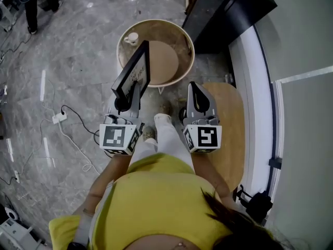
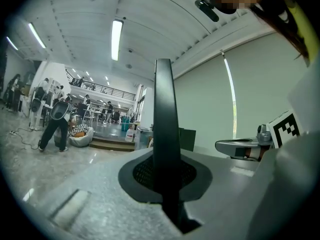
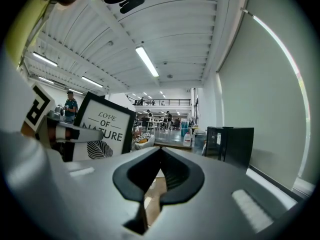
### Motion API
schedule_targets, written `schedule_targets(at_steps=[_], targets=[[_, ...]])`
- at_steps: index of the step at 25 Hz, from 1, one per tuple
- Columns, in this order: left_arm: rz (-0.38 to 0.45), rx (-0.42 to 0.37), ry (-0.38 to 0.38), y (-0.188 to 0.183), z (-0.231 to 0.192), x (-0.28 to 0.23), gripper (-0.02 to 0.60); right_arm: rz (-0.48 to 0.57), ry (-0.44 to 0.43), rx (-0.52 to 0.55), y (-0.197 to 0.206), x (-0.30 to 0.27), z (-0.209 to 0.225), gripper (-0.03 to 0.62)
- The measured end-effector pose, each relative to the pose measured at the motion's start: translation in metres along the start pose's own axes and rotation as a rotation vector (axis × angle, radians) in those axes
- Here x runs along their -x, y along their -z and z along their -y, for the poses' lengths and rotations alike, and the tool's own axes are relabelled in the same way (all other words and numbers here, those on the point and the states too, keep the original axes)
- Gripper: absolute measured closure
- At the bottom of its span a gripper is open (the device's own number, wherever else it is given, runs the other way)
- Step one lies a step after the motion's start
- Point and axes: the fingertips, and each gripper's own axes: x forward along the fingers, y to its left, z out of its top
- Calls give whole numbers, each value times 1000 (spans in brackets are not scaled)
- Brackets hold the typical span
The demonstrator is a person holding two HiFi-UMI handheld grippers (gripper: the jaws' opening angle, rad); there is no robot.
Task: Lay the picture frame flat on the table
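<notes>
The round table (image 1: 183, 39) stands just ahead of the person, its brown top mostly bare, with a small cup (image 1: 131, 38) near its far left rim. The picture frame (image 1: 134, 69) is not lying on it yet. It is held upright in the air at the table's near left side, edge-on to the person, with its printed face turned to the right. The left gripper (image 1: 128, 99) is clamped on the frame's lower edge; its own view shows the dark edge pinched between the jaws and rising straight up. The right gripper (image 1: 198, 97) is level with it, apart from the frame, jaws together on nothing. The step in hand looks like bringing the frame in over the tabletop and tipping it down. To do this well, the frame should go to the bare middle of the table, since near the rim it could overhang and slide off. It should tip toward the open right side, away from the cup. A grip on one edge lets a tall frame swing, so the left jaws should hold firm and the wrist should roll slowly. The free edge should be lowered until it touches the table, not dropped. The right gripper could steady the top edge on the way down. The left jaws should part only once the frame lies fully on the table.
</notes>
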Motion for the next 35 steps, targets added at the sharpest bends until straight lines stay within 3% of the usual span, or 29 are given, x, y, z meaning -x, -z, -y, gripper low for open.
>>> schedule_targets(at_steps=[19,27,35], targets=[[-15,4,-24,-6,-57,-182,574,13,-128,-10,6,-206,83,594],[-50,23,-34,10,-65,-246,574,-25,-187,-25,30,-263,113,594],[-80,53,11,28,-69,-271,574,-69,-210,-35,53,-283,110,594]])
